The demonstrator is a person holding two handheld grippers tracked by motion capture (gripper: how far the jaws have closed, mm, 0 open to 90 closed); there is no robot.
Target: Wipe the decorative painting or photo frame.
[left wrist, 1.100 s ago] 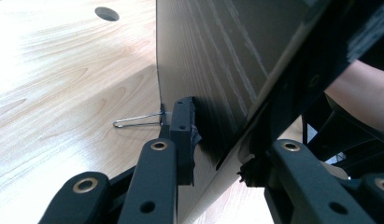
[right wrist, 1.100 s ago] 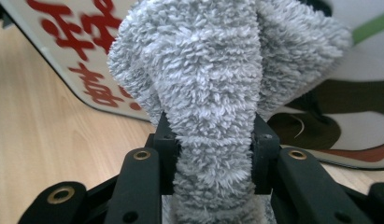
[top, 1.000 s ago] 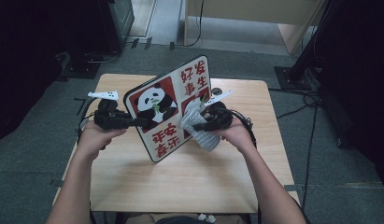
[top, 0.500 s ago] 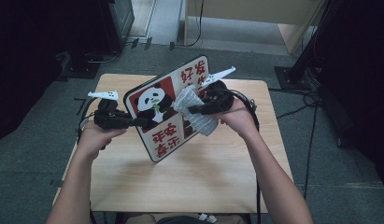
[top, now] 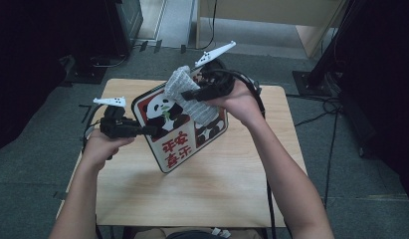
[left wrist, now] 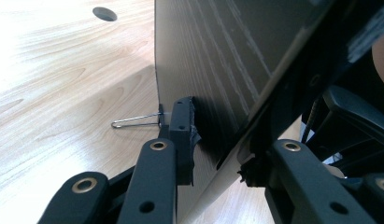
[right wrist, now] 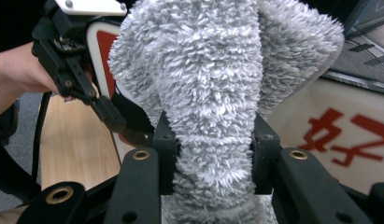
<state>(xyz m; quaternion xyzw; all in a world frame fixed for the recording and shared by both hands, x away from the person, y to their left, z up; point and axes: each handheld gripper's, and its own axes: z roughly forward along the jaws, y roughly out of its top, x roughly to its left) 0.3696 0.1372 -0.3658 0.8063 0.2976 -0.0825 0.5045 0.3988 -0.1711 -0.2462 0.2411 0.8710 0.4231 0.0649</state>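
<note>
Wiping of a propped panda sign (top: pixel 178 133) with a grey fluffy cloth (top: pixel 191 99). The left gripper (top: pixel 151 130) is clamped on the sign's left edge; in the left gripper view its jaws sit one on either face of the board (left wrist: pixel 217 60), holding it tilted with its lower corner resting on the table (top: pixel 202 194), presumably so that the printed face is presented upward and steadied against the pressure of wiping. A thin wire clip (left wrist: pixel 136 122) lies flat on the wood just beside that edge. The right gripper (right wrist: pixel 212 154) is closed on a bunched fold of the cloth (right wrist: pixel 213 88), the loose pile spilling above the jaws; in the high view the cloth lies against the upper part of the sign's face, near the panda picture, which suggests a stroke across the top of the panel. The sign bears red characters (right wrist: pixel 353 135) on a pale ground. The table is light wood grain with a round cable hole (left wrist: pixel 104 13) near its far edge. It stands on grey carpet (top: pixel 341 164), with dark equipment stands and trailing cables around it.
</note>
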